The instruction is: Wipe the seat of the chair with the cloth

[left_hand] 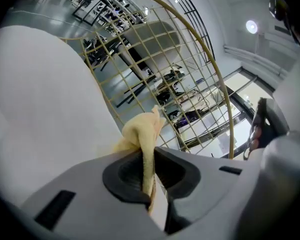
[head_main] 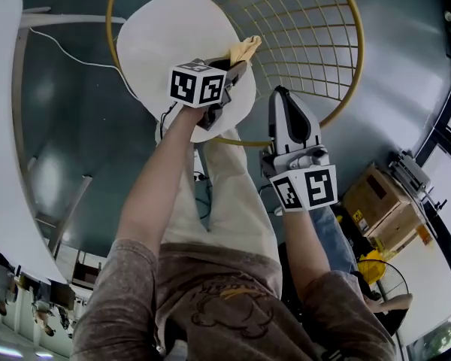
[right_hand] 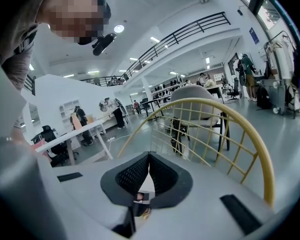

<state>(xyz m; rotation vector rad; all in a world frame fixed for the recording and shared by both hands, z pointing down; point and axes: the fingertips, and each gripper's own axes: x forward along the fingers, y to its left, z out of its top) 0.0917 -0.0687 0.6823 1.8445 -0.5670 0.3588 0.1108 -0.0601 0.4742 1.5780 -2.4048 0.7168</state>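
A yellow cloth (head_main: 245, 49) (left_hand: 142, 134) is pinched in my left gripper (head_main: 237, 68) (left_hand: 146, 176), which is shut on it over the right edge of the chair's round white seat (head_main: 173, 43) (left_hand: 45, 114). The cloth's free end sticks up past the jaws. The chair's yellow wire back (head_main: 308, 36) (left_hand: 190, 99) (right_hand: 210, 129) curves behind the seat. My right gripper (head_main: 286, 104) (right_hand: 148, 176) is shut with nothing between its jaws. It hangs to the right of the seat, just outside the yellow rim.
A white table (head_main: 4, 126) runs along the left, with a white cable (head_main: 83, 62) on the grey floor beside it. Cardboard boxes (head_main: 379, 201) stand at the right. The person's legs are below the seat. Desks, chairs and people fill the hall in the right gripper view.
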